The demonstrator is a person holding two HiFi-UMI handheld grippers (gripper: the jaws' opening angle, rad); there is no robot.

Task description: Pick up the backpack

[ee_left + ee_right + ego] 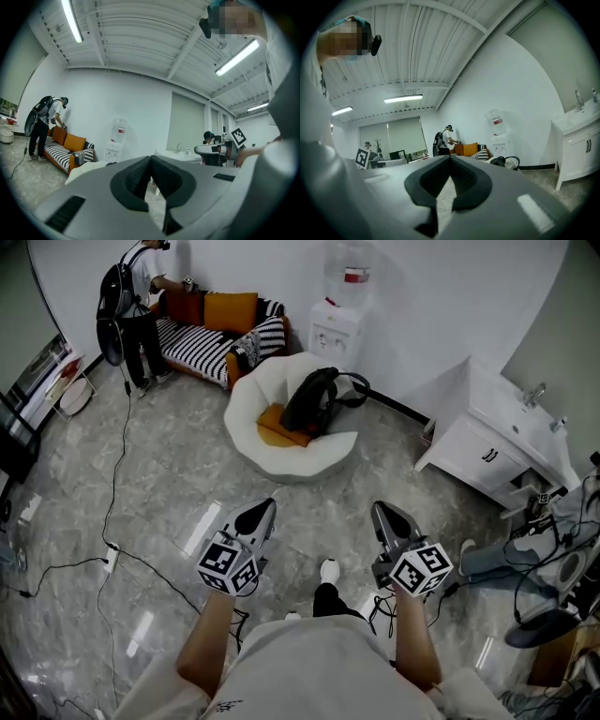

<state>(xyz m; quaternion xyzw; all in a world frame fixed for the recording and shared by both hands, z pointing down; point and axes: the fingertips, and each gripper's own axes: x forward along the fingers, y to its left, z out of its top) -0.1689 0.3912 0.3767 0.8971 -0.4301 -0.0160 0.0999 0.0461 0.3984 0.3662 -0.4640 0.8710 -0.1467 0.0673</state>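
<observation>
A black backpack (314,399) leans in a white round chair (251,413) on an orange cushion (277,427), ahead of me across the floor. In the right gripper view the backpack (506,161) shows small, just above the jaws. My left gripper (263,513) and right gripper (385,514) are held level over the marble floor, well short of the chair. Both are shut with nothing between the jaws. The left gripper (150,157) and right gripper (450,157) show their tips pressed together.
A striped sofa (211,338) with orange cushions and a person (136,306) stand at the far left. A water dispenser (339,320) is against the back wall, a white sink cabinet (492,442) at the right. Cables (112,549) trail over the floor.
</observation>
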